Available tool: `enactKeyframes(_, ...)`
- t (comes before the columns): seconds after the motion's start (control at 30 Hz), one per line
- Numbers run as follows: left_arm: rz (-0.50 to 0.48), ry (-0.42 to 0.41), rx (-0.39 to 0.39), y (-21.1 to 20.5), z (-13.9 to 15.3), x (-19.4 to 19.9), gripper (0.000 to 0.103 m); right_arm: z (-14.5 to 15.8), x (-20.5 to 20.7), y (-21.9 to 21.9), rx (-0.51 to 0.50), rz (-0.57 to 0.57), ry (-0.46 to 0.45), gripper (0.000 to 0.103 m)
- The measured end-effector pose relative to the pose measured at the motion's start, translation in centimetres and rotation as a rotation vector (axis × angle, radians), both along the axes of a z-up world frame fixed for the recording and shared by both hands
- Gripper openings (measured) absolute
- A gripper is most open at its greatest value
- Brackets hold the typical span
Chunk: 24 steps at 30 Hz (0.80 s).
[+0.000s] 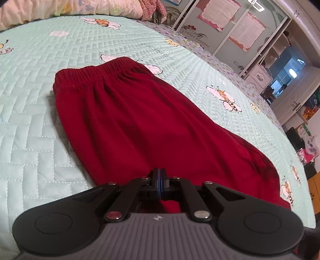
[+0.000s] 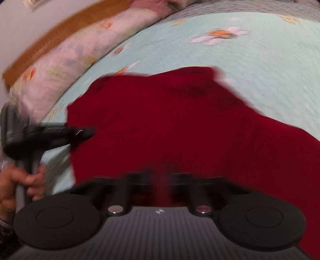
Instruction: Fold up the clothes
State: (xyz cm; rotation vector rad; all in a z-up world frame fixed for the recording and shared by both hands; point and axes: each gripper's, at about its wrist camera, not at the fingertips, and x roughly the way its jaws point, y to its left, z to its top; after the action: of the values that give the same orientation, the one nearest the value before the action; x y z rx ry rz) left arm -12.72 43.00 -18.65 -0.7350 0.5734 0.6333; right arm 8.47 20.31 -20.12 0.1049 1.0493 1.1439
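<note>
Left wrist view: the left tool point(image 1: 159, 171), black with blue pads, has its two fingers pressed together; whether any fabric is pinched between them cannot be told. A small white emblem sits on the grey ribbed housing behind the fingers. The dark red knit garment with a ribbed elastic waistband point(image 1: 128, 120) lies flat directly ahead of and beneath the tool, its waistband at the far end and its near edge running under the fingers. It rests on a pale green quilted bedspread printed with bees and white flowers point(image 1: 30, 124). Far ahead and to the right, pink-bordered paper sheets point(image 1: 220, 14) hang on glass panels; lettering below them is too small to read.

Right wrist view (motion-blurred): the right tool point(image 2: 160, 180) is near the garment's point(image 2: 170, 124) closest edge; red cloth shows between its linkage arms, but the fingers' gap cannot be told. The garment spreads ahead and to the right. To the left, the left tool point(image 2: 84, 133) reaches over the cloth's left edge, its grip held by a hand point(image 2: 18, 184). A floral pillow point(image 2: 66, 58) lies farther ahead-left.
</note>
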Motion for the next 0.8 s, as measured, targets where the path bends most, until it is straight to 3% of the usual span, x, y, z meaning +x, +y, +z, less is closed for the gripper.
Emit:
enactKeyframes(0.07, -0.007, 0.027, 0.026, -0.2, 0.2, 0.5, 0.003, 1.4, -0.1, -1.2, -0.005, -0.057, -0.044, 0.0)
enactKeyframes(0.1, -0.009, 0.039, 0.037, -0.3, 0.2, 0.7, 0.003, 2.2, -0.2, -1.6, -0.011, -0.079, -0.077, 0.008)
enactKeyframes(0.13, -0.011, 0.047, 0.043, -0.3, 0.3, 0.9, 0.003, 3.1, -0.4, -2.1, -0.018, -0.1, -0.109, 0.01)
enactKeyframes(0.27, -0.014, 0.078, 0.055, -0.3, 0.4, 1.4, 0.003, 3.6, -3.8, -1.1, -0.039, 0.107, -0.162, 0.018)
enactKeyframes(0.3, -0.015, 0.087, 0.06, -0.3, 0.5, 1.6, 0.003, 2.8, -3.2, -1.4, -0.052, 0.104, -0.155, 0.017)
enactKeyframes(0.37, -0.019, 0.105, 0.071, -0.5, 0.6, 1.9, 0.003, 0.9, -1.5, -2.3, -0.075, 0.074, -0.13, 0.0)
enactKeyframes(0.43, -0.022, 0.12, 0.08, -0.6, 0.7, 2.0, 0.003, 0.6, 1.0, -5.1, -0.009, -0.121, 0.0, 0.0)
enactKeyframes(0.5, -0.023, 0.131, 0.087, -0.7, 0.7, 2.2, 0.003, 2.4, 0.7, -5.9, -0.044, -0.183, -0.099, 0.015)
enactKeyframes(0.53, -0.023, 0.138, 0.092, -0.8, 0.7, 2.3, 0.003, 3.3, 0.0, -6.1, -0.043, -0.155, -0.136, 0.018)
enactKeyframes(0.6, -0.023, 0.151, 0.101, -0.9, 0.8, 2.6, 0.003, 3.8, -1.6, -6.2, -0.027, -0.046, -0.117, 0.029)
enactKeyframes(0.67, -0.024, 0.164, 0.111, -1.0, 0.8, 2.8, 0.003, 2.8, -2.3, -5.9, -0.083, 0.074, -0.122, 0.034)
enactKeyframes(0.73, -0.024, 0.177, 0.12, -1.1, 0.9, 3.1, 0.003, 1.5, -1.7, -6.8, -0.131, 0.118, -0.162, 0.022)
enactKeyframes(0.77, -0.024, 0.184, 0.125, -1.1, 0.9, 3.2, 0.003, 0.8, -0.1, -8.0, -0.104, 0.063, -0.113, 0.0)
enactKeyframes(0.8, -0.024, 0.19, 0.13, -1.2, 1.0, 3.3, 0.003, 0.8, 0.9, -9.5, -0.084, -0.019, -0.077, 0.0)
